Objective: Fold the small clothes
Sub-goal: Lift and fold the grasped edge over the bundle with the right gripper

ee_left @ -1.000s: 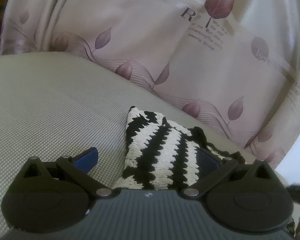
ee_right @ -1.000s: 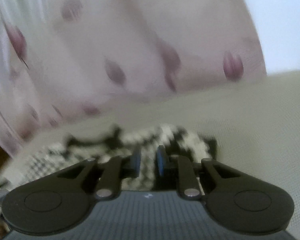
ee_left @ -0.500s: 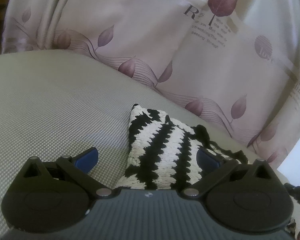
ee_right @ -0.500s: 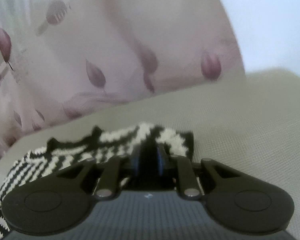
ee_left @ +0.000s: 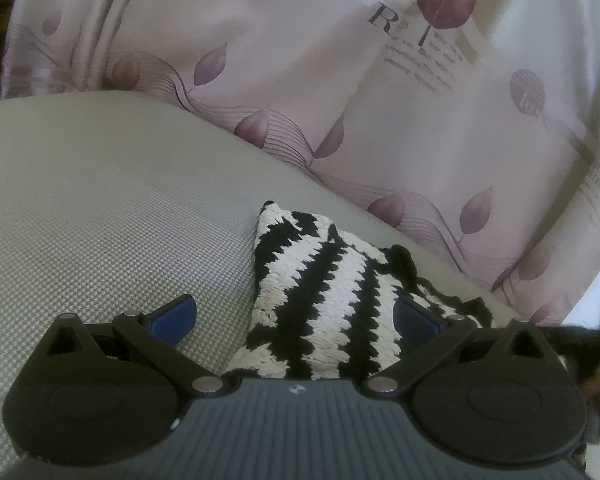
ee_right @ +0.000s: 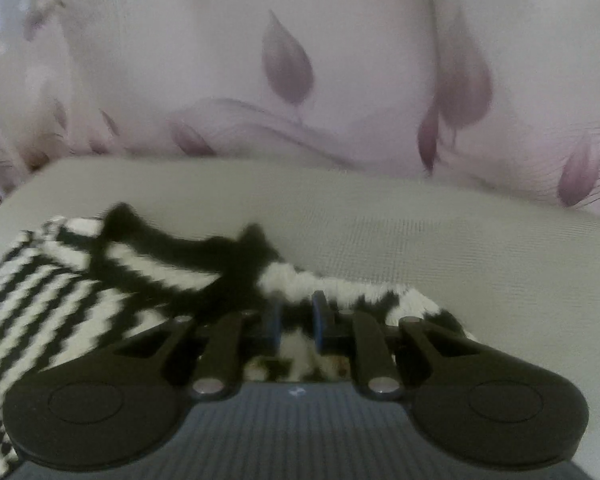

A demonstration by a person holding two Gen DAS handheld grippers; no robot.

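Between the blue pads of the right gripper (ee_right: 297,322), a bunched fold of the black-and-white knitted garment (ee_right: 100,292) is pinched; jaws nearly together, closed onto the fabric. From that pinch the garment runs leftward in the right wrist view, zigzag stripes spreading toward the lower left edge, a black trimmed edge raised along its far side. Left gripper (ee_left: 296,318): jaws spread wide, not gripping; left pad (ee_left: 172,318) rests over bare cushion, right pad (ee_left: 414,320) lies at the garment's right-hand portion. Same garment (ee_left: 320,292) lies between those fingers with one corner pointing away from the camera. Garment rests flat on the beige woven cushion (ee_left: 100,220). Behind the cushion hangs a pale pink curtain (ee_left: 380,120) printed with mauve leaves and small lettering. Right wrist view is slightly blurred.
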